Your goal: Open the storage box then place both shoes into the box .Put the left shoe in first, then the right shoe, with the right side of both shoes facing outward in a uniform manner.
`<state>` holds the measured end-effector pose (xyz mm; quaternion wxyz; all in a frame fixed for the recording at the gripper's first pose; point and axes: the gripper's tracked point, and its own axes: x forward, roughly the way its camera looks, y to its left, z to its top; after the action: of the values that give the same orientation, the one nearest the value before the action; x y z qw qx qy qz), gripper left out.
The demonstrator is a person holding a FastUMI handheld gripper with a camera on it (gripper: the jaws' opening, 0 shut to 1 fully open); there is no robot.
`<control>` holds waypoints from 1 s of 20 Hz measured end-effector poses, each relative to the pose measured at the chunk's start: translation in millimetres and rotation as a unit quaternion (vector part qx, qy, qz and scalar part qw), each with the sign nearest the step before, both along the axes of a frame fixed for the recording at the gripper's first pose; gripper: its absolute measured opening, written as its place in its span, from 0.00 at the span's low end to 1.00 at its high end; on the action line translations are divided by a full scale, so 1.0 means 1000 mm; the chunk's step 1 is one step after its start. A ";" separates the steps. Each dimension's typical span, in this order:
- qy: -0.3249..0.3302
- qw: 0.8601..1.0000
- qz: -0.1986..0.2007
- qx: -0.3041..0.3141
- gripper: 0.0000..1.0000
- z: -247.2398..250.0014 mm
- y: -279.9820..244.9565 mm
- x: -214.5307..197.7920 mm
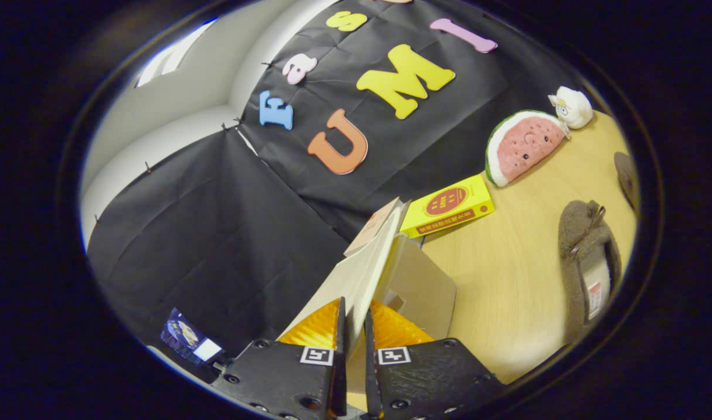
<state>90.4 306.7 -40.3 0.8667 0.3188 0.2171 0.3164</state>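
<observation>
The jaws (352, 326) were nearly closed, with only a thin gap between them, and both pressed on the edge of the storage box's lid (364, 268), which rose edge-on from between them and ran forward and upward away from the camera. The lid was pale, with a brownish cardboard flap showing at its far end. Just to the right of the lid, the cardboard wall of the storage box (425, 289) stood on the desk (507, 280), right beside the right jaw.

One shoe (586, 262), a dark fuzzy slipper with a pale insole, lay on the desk well to the right of the jaws and apart from the box. Beyond it, further right, part of a second dark shoe (627, 175) was visible, too cut off to tell how it lay.

Beyond the lid's far end a yellow box (449, 207) with a red round mark lay flat on the desk. Past it a watermelon-slice plush (522, 146) leaned near the black cloth wall, with a small white plush toy (572, 107) touching its upper end. To the left of the jaws, low by the cloth wall, a small lit screen (188, 341) was visible.
</observation>
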 end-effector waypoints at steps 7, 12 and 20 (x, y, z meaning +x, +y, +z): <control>-0.050 0.998 0.027 -0.007 0.00 0.087 0.028 -0.008; -0.095 0.993 0.056 -0.045 0.00 0.139 0.084 -0.017; -0.140 0.981 0.094 -0.092 0.00 0.182 0.198 -0.032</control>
<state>58.1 504.2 142.1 0.8804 0.1689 0.1510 0.4166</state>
